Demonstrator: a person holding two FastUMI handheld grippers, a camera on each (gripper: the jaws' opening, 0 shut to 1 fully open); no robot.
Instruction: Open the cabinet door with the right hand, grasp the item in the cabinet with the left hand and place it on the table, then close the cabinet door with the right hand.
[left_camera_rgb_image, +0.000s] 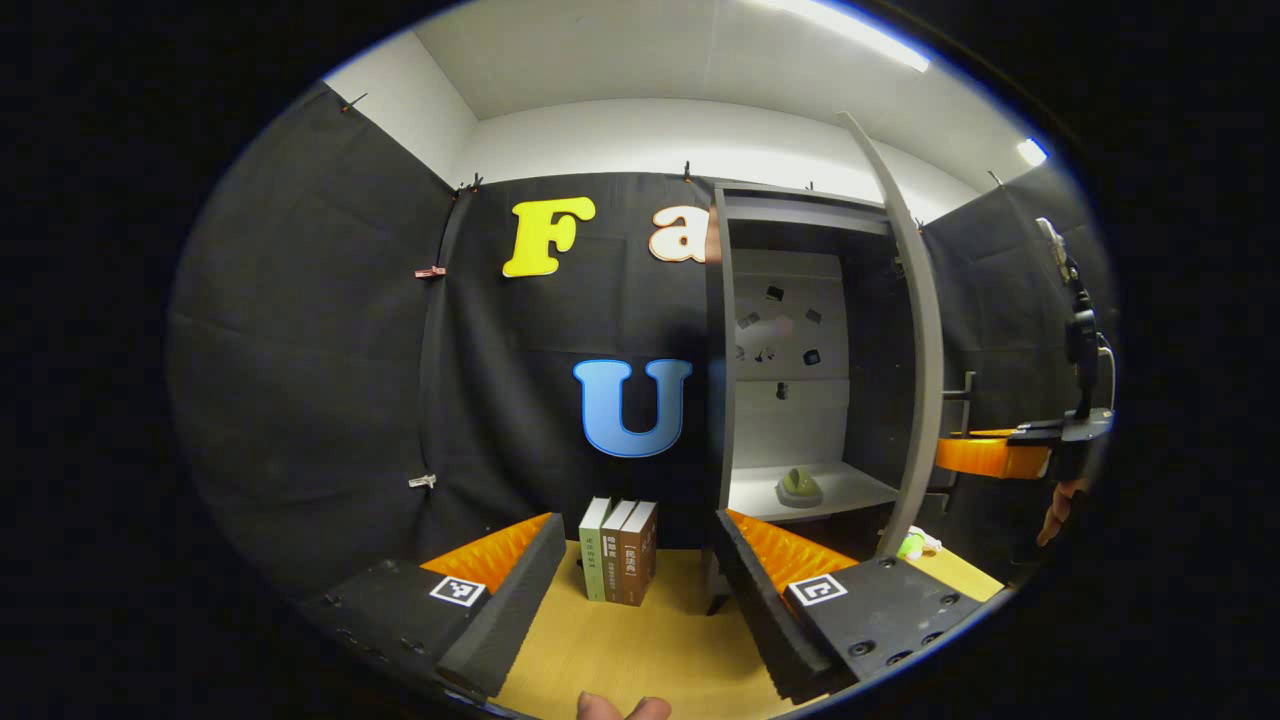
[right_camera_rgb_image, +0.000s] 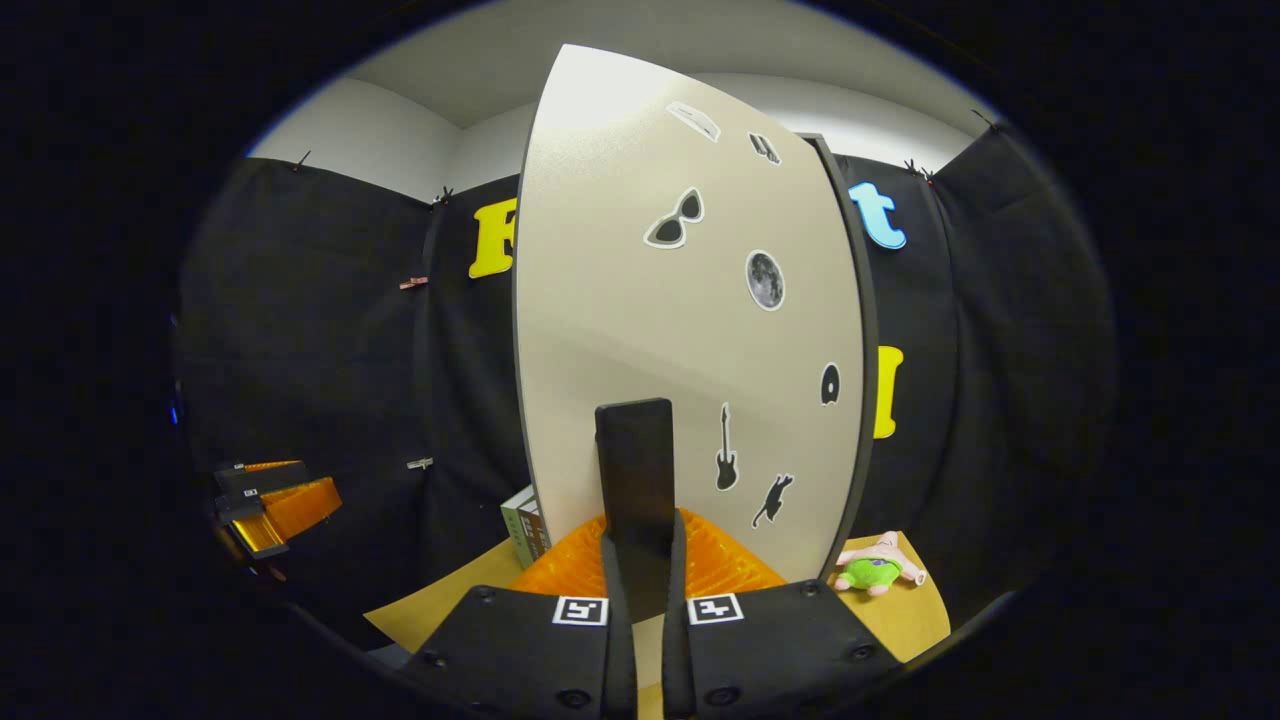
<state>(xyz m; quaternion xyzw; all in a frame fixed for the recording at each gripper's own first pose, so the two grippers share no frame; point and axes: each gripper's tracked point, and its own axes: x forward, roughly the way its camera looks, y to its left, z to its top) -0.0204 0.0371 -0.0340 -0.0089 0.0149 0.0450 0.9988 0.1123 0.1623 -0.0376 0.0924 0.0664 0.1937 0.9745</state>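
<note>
Handle (right_camera_rgb_image: 635, 490) sits clamped in our right gripper (right_camera_rgb_image: 645, 570), door (right_camera_rgb_image: 680, 330) swung open. Left gripper (left_camera_rgb_image: 640, 570) gapes wide over the table (left_camera_rgb_image: 640, 650); we next reach the item (left_camera_rgb_image: 799, 487) on the cabinet (left_camera_rgb_image: 790, 350) shelf.

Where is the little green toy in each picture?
Left gripper view: green toy low right, on the table past the open cabinet door.
Right gripper view: low right, on the table beside that door.
Shared landmark: the door, handle in right claw.
</note>
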